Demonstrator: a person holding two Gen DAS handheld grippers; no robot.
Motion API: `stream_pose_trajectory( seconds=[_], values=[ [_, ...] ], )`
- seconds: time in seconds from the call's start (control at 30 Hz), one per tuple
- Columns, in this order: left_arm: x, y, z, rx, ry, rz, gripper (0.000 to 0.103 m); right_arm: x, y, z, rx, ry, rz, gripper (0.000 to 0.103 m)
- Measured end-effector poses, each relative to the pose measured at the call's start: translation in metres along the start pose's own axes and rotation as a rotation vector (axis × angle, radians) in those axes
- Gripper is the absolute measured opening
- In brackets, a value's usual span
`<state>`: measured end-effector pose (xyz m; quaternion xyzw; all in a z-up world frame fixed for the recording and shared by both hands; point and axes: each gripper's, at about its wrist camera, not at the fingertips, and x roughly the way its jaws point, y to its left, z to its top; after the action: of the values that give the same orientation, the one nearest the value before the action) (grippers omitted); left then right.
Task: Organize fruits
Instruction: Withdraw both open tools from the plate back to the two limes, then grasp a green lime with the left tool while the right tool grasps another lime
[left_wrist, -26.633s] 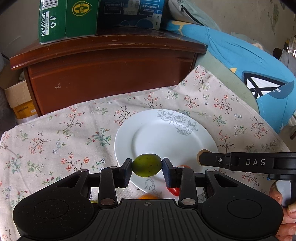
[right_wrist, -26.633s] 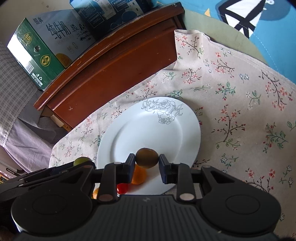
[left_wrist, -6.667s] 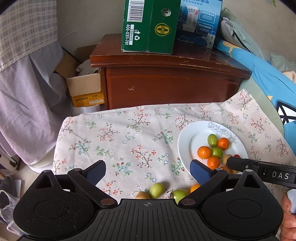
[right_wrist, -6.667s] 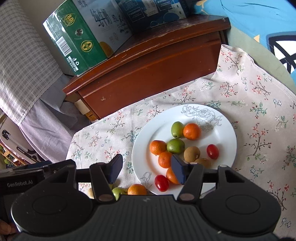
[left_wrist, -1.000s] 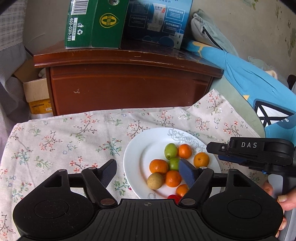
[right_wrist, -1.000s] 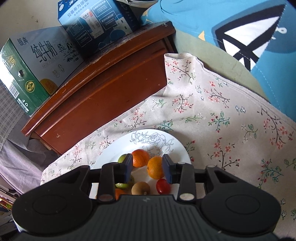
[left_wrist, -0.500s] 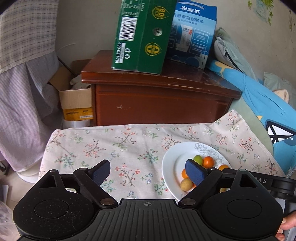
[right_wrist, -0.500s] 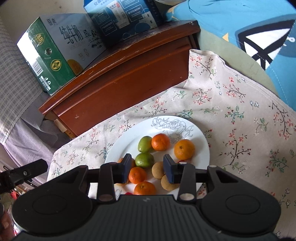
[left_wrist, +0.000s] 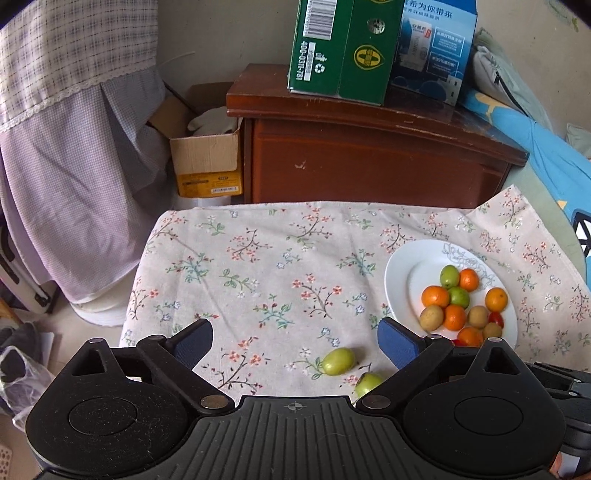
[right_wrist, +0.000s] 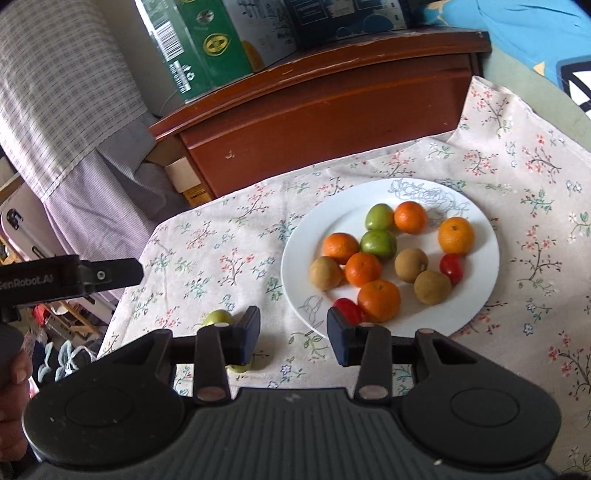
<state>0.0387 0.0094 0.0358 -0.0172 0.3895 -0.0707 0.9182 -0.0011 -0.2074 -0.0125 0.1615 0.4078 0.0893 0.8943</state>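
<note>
Most of the fruit already sits on the plate (right_wrist: 480, 280), which fills the centre right of the right wrist view and shows at the right edge of the left wrist view: several oranges (right_wrist: 379, 300), two green fruits (right_wrist: 378, 244), three brown fruits (right_wrist: 432, 287) and two small tomatoes (right_wrist: 451, 267), packed close together with some touching. Two green fruits are left on the floral cloth (left_wrist: 258, 266), off the plate. In the left wrist view, one (left_wrist: 338, 361) lies at lower centre and the other (left_wrist: 368, 382) just beside it to the lower right, partly hidden by the gripper body. In the right wrist view, both peek out around the near finger at lower left. The left gripper (left_wrist: 294, 341) hovers above these two with its jaws wide and opening further; nothing is between the pads. The right gripper (right_wrist: 293, 334) has its jaws fairly narrow and opening slightly, with only cloth and the plate's near rim showing in the gap, so it holds nothing. By my reading the job is nearly finished: two pickups remain, and the left claw looks lined up for the nearer green fruit. The plate has free room at its upper left and far right.
</note>
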Motion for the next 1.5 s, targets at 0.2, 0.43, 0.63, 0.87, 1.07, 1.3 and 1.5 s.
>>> stream_pose_trajectory(
  seconds=[0.2, 0.43, 0.63, 0.87, 1.07, 1.3, 1.5],
  values=[
    [0.009, 0.011, -0.002, -0.050, 0.034, 0.023, 0.097, 0.016, 0.018, -0.011, -0.075, 0.044, 0.055, 0.042],
    [0.016, 0.019, -0.004, -0.106, 0.059, 0.015, 0.097, 0.038, 0.034, -0.021, -0.153, 0.072, 0.072, 0.042],
    [0.023, 0.014, -0.007, -0.081, 0.074, 0.012, 0.097, 0.049, 0.039, -0.027, -0.182, 0.083, 0.066, 0.042],
    [0.030, 0.007, -0.012, -0.050, 0.090, 0.019, 0.097, 0.056, 0.045, -0.030, -0.225, 0.061, 0.030, 0.029],
    [0.035, 0.003, -0.015, -0.009, 0.092, 0.018, 0.097, 0.050, 0.043, -0.028, -0.209, 0.094, 0.025, 0.028],
    [0.048, -0.006, -0.024, 0.034, 0.090, -0.029, 0.097, 0.020, 0.024, -0.016, -0.141, 0.077, -0.069, 0.028],
    [0.054, -0.022, -0.031, 0.104, 0.053, -0.083, 0.093, -0.002, 0.012, 0.002, -0.085, 0.045, -0.077, 0.028]
  ],
)
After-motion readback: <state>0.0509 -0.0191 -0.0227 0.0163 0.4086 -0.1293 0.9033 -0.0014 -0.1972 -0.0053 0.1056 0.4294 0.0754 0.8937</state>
